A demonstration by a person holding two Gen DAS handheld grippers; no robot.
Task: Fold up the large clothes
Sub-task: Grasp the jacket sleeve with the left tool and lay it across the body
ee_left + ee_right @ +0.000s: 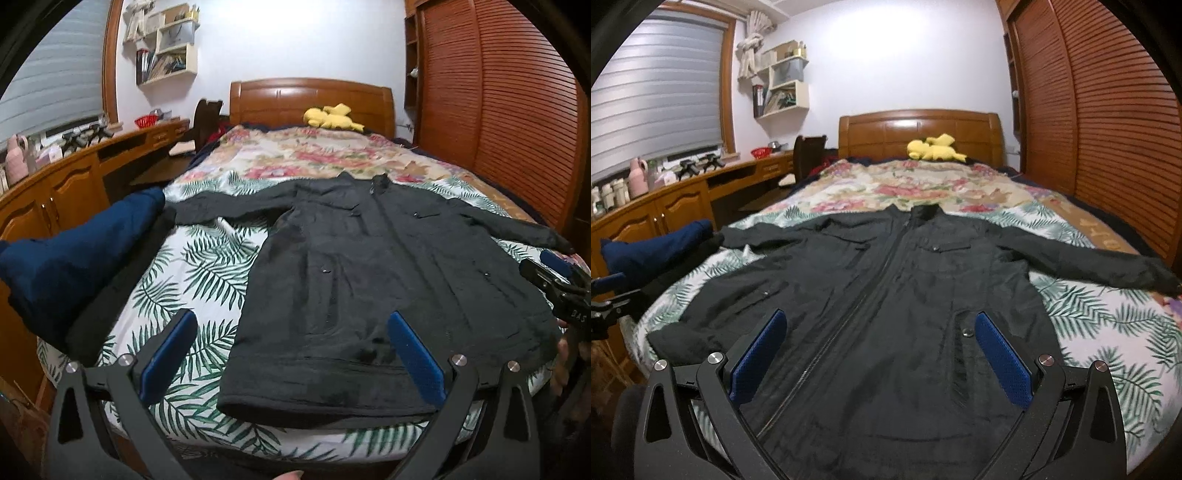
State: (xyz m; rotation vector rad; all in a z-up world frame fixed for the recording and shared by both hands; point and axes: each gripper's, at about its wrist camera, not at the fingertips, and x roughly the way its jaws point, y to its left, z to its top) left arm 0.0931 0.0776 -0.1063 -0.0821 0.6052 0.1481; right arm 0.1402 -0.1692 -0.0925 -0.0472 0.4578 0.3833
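Observation:
A large black jacket [369,277] [886,295] lies flat and face up on the bed, zipper shut, both sleeves spread sideways, collar toward the headboard. My left gripper [291,332] hovers open over the jacket's lower left hem, nothing between its blue pads. My right gripper [881,330] is open too, above the jacket's lower front near the zipper. The right gripper [557,280] also shows at the right edge of the left wrist view, held by a hand. The left gripper [609,295] shows at the left edge of the right wrist view.
The bed [192,266] has a palm-leaf sheet and a floral quilt [303,151]. A dark blue garment [74,251] is piled at its left edge. A yellow plush [332,118] sits by the wooden headboard. A wooden desk [74,173] runs along the left; louvred wardrobe doors [498,92] stand right.

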